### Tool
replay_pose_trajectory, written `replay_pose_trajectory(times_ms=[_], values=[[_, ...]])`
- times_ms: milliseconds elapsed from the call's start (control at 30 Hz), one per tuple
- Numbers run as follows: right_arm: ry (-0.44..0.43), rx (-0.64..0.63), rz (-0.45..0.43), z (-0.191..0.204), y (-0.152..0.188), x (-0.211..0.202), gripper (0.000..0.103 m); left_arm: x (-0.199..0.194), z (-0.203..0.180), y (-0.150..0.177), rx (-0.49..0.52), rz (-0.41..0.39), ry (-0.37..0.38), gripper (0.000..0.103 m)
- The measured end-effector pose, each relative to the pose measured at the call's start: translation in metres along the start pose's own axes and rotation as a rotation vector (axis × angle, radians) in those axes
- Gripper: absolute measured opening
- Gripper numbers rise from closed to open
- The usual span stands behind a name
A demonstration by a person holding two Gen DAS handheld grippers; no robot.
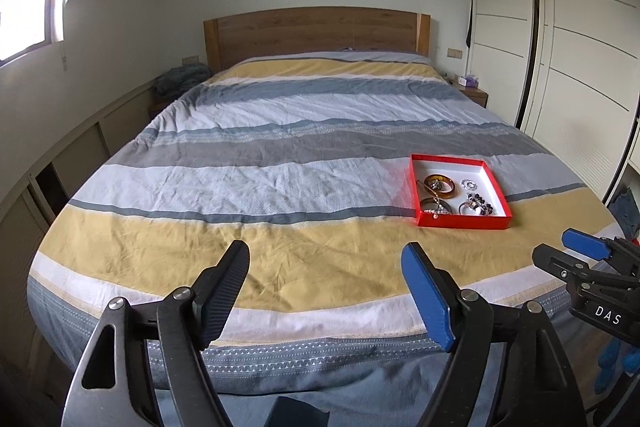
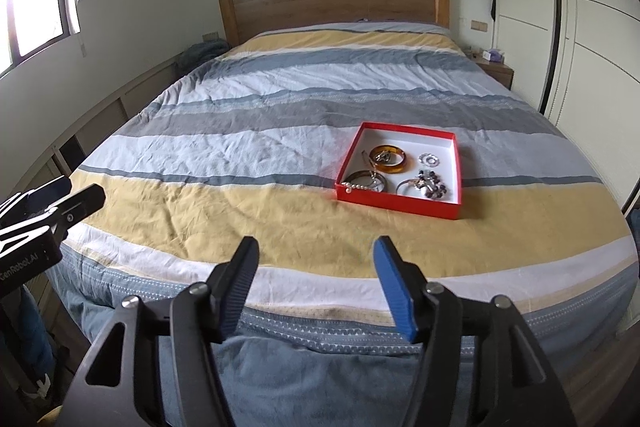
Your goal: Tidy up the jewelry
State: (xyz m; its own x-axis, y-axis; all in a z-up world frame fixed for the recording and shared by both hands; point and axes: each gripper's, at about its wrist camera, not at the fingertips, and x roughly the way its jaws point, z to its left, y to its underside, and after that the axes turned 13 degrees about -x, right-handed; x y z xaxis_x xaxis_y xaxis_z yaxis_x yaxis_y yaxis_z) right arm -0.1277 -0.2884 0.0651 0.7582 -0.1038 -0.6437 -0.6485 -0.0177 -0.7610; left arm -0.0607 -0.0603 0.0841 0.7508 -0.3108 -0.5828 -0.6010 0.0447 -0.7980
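Several jewelry pieces (image 2: 394,175) lying in red box (image 2: 400,205) on striped bed (image 2: 240,155); amber bangle (image 2: 388,157) at rear left. Approach from above, single out one piece, avoid tangled chains. Left gripper (image 1: 324,279) wide apart, empty. Right gripper (image 2: 314,273) fingers (image 2: 240,283) apart, empty, well short of box.

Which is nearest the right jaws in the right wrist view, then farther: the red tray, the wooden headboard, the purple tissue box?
1. Red tray, just ahead on the bedspread.
2. Purple tissue box, on the far-right nightstand.
3. Wooden headboard, at the far end; close to the box.
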Motion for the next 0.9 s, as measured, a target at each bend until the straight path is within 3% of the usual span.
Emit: replay_pose_trajectory(times_ms=[500, 900], values=[[0.026, 0.031, -0.028, -0.010, 0.012, -0.020, 0.064, -0.022, 0.009, 0.004, -0.024, -0.057, -0.037, 0.082], [0.031, 0.024, 0.004, -0.008, 0.018, -0.010, 0.064, -0.017, 0.012, 0.009, 0.014, -0.060, -0.038, 0.086]])
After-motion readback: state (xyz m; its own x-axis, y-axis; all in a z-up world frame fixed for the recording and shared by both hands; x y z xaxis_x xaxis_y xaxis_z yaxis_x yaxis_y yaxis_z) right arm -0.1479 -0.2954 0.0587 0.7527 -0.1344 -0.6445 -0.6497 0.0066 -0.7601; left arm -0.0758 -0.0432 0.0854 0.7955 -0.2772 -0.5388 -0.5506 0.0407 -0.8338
